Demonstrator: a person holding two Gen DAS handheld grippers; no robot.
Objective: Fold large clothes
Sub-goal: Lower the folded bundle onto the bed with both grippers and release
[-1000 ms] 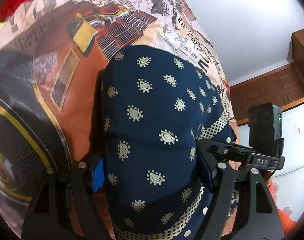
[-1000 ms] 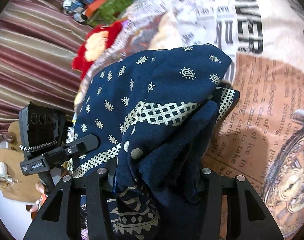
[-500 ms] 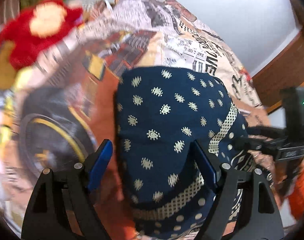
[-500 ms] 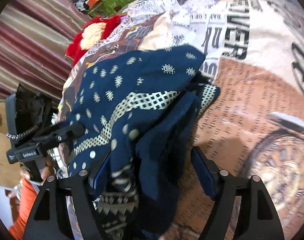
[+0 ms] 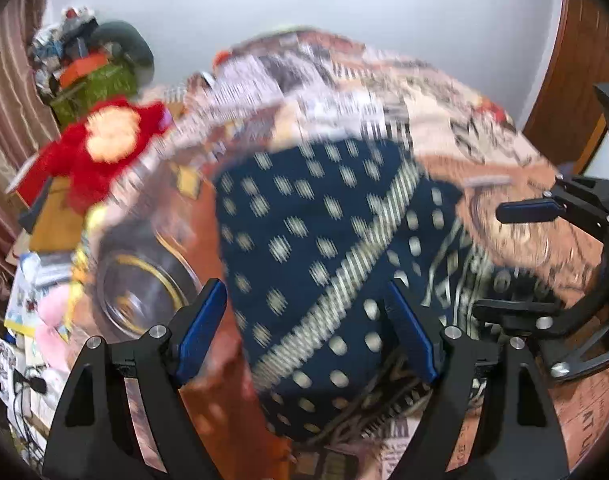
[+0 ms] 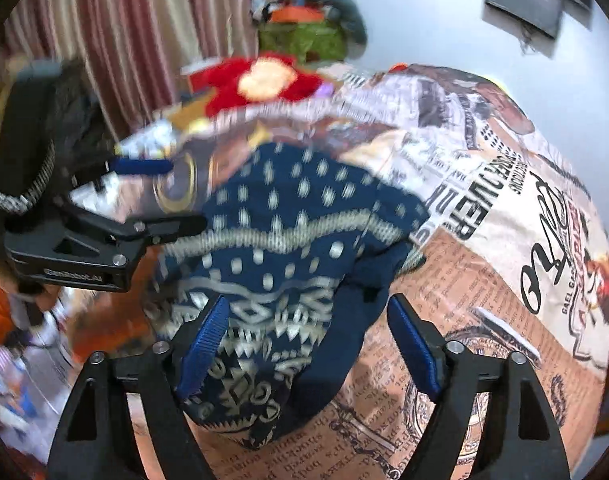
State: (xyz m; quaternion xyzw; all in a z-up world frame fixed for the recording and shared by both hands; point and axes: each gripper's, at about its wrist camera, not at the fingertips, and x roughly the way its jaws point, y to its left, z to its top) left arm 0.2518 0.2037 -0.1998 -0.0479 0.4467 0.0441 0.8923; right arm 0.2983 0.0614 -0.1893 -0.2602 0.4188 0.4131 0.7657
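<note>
Both grippers, left gripper point(image 5: 304, 332) spread, right gripper point(image 6: 308, 344) opening, hover over folded navy garment point(image 5: 316, 240)

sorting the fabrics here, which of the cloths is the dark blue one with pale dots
The folded navy garment lying bunched on top of the bed. The newspaper-print bedsheet under it is beige and brown with black lettering, and the curtain behind is maroon-striped.

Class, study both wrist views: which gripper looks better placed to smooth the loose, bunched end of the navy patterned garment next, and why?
Probably the right gripper: its jaws are opening right over the rumpled end of the navy garment. The left gripper, open, faces the flatter folded part.
</note>
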